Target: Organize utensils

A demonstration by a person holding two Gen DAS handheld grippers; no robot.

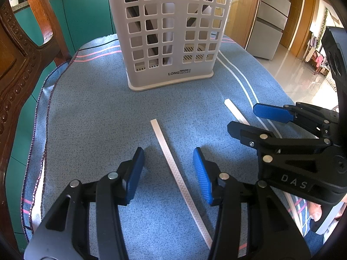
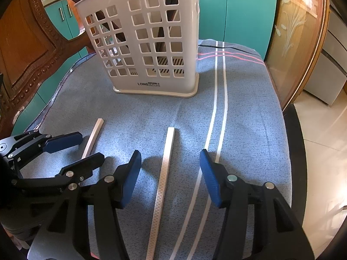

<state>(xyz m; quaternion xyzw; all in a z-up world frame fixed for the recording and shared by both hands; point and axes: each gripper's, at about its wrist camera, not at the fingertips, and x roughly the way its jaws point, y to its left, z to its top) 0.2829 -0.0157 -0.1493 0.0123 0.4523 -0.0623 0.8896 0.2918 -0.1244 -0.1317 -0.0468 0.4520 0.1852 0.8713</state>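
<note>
Closest to me in the left wrist view, my left gripper (image 1: 168, 173) hangs above the blue cloth (image 1: 91, 112) with its jaws spread apart, holding nothing. One pale chopstick (image 1: 173, 169) lies flat on the cloth in the gap between the blue pads (image 1: 135, 173), touching neither of them, and runs away from me toward the basket.

In the right wrist view my right gripper (image 2: 170, 177) stands the same way: jaws released, nothing held. The second chopstick (image 2: 162, 186) lies on the cloth between its pads (image 2: 131, 178), clear of both. White stripes (image 2: 219, 112) woven in the cloth run just to the right of it.

Each gripper shows in the other's view, so they sit side by side, near but not touching. The right gripper (image 1: 258, 119) straddles its chopstick (image 1: 236, 111) at the right of the left view; the left gripper (image 2: 82, 149) shows at the left of the right view over its chopstick (image 2: 93, 137).

Farther off, the grey basket (image 1: 169, 73) with square holes stands upright on the cloth, apart from both chopstick tips. Dark shapes show through its holes; I cannot tell what they are.

Behind it are a carved wooden chair (image 1: 19, 60) at the left and teal cabinets (image 2: 243, 17).
</note>
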